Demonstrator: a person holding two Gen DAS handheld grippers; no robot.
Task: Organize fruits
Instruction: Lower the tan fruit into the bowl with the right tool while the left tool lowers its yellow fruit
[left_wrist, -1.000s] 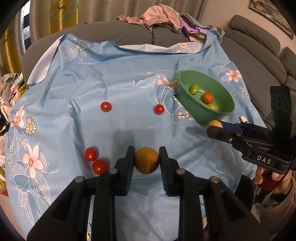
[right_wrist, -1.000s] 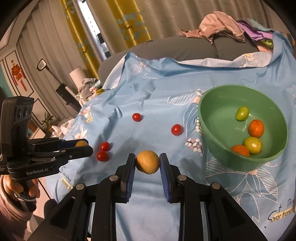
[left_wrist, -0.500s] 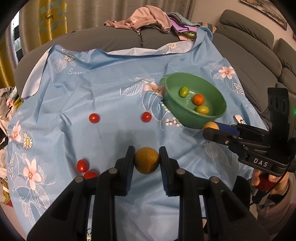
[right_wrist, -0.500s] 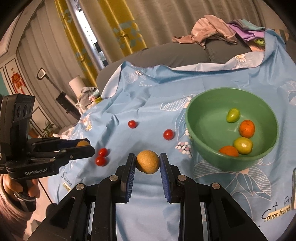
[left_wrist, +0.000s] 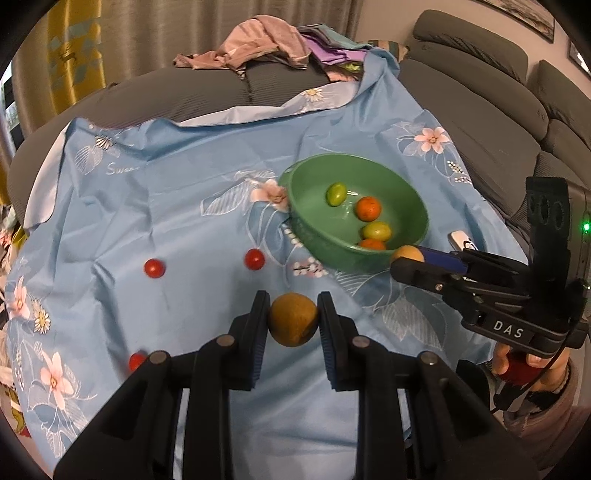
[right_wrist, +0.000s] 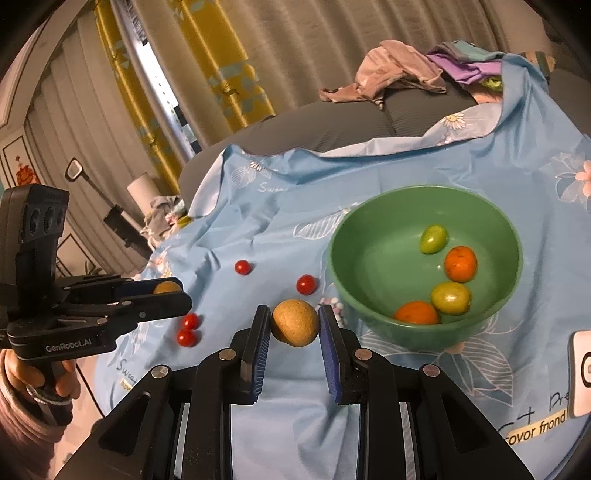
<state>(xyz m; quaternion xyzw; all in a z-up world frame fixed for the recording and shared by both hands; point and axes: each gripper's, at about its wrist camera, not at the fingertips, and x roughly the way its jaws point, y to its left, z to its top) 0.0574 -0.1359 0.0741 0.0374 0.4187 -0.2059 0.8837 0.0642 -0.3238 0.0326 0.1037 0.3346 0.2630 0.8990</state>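
Observation:
My left gripper (left_wrist: 293, 322) is shut on a round brown fruit (left_wrist: 293, 324), held above the blue floral cloth (left_wrist: 192, 206). My right gripper (right_wrist: 294, 325) is shut on a second brown fruit (right_wrist: 295, 322), just left of the green bowl (right_wrist: 373, 236). The bowl (left_wrist: 306, 177) holds a green fruit (left_wrist: 335, 193), an orange fruit (left_wrist: 368, 208), a yellow-green one (left_wrist: 376, 230) and another orange one (left_wrist: 372, 244). Red cherry tomatoes lie on the cloth: one (left_wrist: 254, 259) near the bowl, one (left_wrist: 154, 267) further left, and a pair (right_wrist: 187, 330) near the front edge. The right gripper shows in the left wrist view (left_wrist: 404, 258), the left gripper in the right wrist view (right_wrist: 173, 291).
A grey sofa (left_wrist: 480, 122) with a pile of clothes (left_wrist: 266, 44) lies behind the cloth. A white phone (right_wrist: 581, 373) rests on the cloth right of the bowl. Yellow curtains (right_wrist: 192, 74) hang at the back left. A hand (left_wrist: 524, 365) holds the right gripper's handle.
Both grippers, each still shut on its brown fruit, have moved toward the green bowl; the bowl sits nearer the middle of both views and the tomatoes have slid left and down.

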